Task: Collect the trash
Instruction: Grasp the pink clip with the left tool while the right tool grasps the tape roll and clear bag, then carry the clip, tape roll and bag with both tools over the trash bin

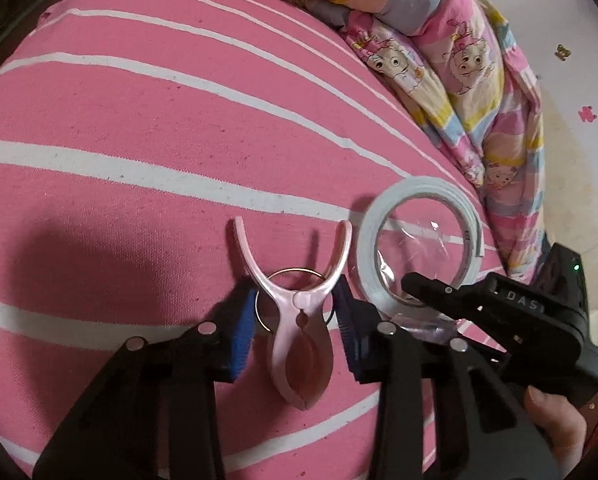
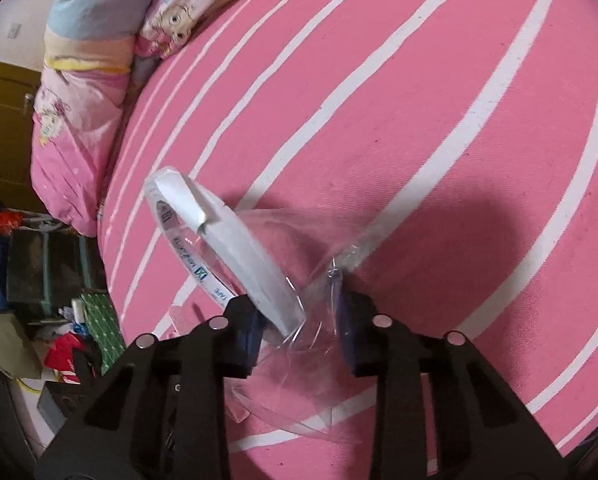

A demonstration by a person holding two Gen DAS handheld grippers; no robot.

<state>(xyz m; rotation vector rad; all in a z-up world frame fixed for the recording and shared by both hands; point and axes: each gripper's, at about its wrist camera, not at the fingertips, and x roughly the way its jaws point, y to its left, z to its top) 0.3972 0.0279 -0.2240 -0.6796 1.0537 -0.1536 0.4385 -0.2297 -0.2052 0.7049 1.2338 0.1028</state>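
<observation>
Because both items were light and lay on a soft bed, neither called for force, only a well-placed pinch. The pink plastic clip [image 1: 301, 336] lay flat on the pink sheet with white stripes [image 1: 139, 128], its two curved prongs spread away from the camera and a thin metal ring [image 1: 295, 274] under its hinge. It was rigid and smooth, so it would likely slip if pinched on the curved prongs; the waist at the hinge was the sound place. The left gripper [image 1: 295, 336] straddled exactly that waist, its blue ribbed pads [image 1: 243, 340] close on either side. Whether they already pressed on the plastic could not be told from this view.

The roll of white tape [image 2: 235, 248], a thin stiff hoop in a crinkled clear wrapper [image 2: 299, 368], stood tilted up off the sheet in the right wrist view. The right gripper [image 2: 299, 332] was closed on its near edge, wrapper and band together. The film was slick and would crumple, so the hold belonged on the band itself. A cartoon-print quilt [image 1: 475, 92] lay bunched along the far side of the bed.
</observation>
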